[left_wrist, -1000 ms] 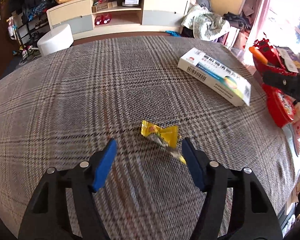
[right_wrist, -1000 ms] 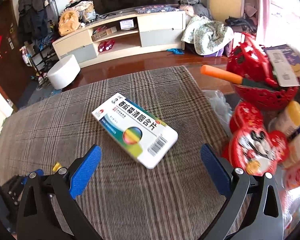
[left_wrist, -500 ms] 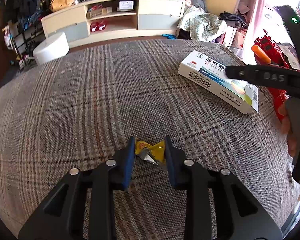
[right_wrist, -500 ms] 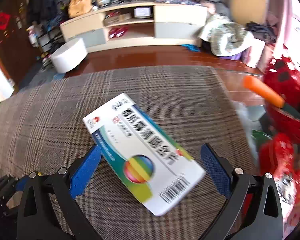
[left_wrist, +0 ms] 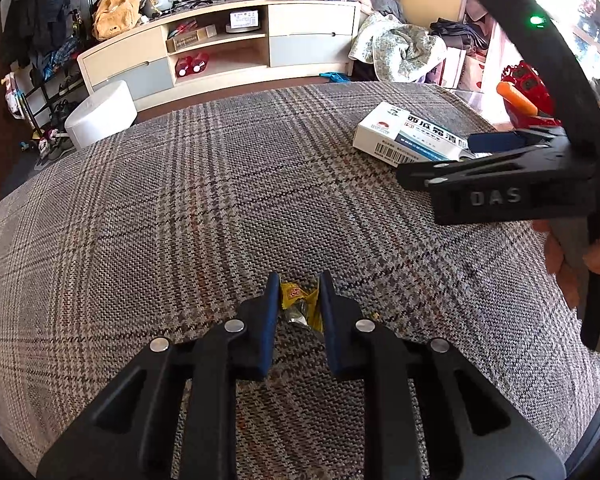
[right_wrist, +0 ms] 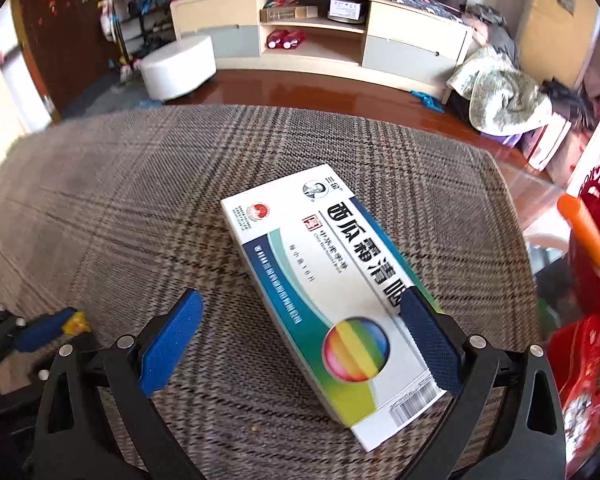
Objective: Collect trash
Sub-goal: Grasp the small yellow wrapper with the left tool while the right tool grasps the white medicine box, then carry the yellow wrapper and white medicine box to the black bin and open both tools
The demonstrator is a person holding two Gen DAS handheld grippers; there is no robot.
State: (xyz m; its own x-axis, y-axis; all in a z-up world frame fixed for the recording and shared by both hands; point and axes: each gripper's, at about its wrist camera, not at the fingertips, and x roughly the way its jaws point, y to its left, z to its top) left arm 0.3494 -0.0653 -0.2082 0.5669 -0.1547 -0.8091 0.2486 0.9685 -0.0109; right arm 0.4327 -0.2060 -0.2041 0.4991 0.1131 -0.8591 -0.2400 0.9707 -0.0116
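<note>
Plaid-cloth surface (left_wrist: 180, 208), mostly bare. Left hand-held gripper (left_wrist: 299, 292) closing on yellow candy wrapper (left_wrist: 296, 300); the blue pads flank it tight and seem to pinch it, wrapper at the surface's near edge. Only a strip of yellow + a bit of silver foil shows betw. the pads, rest hidden. In right wrist view the same wrapper is a small yellow scrap at far left (right_wrist: 77, 322), next to a blue pad.

Right hand-held gripper (right_wrist: 300, 340) wide apart, astride white/blue/green medicine box (right_wrist: 324, 280), which lies flat on the cloth near the surface's right side. Right pad overlaps the box's long edge in view; touching or just above, can't tell. Left pad clear of it. Box's near corner w/ barcode cut by gripper frame.

Around: red basket (left_wrist: 528, 88) w/ orange handle (left_wrist: 514, 96) poking out, off right edge of surface, blurred in right view. Person's hand (left_wrist: 580, 256) on right gripper's grip, partly cut off. Bkgd: TV cabinet (left_wrist: 220, 52), white round stool (left_wrist: 100, 112), crumpled blanket (left_wrist: 400, 48).
</note>
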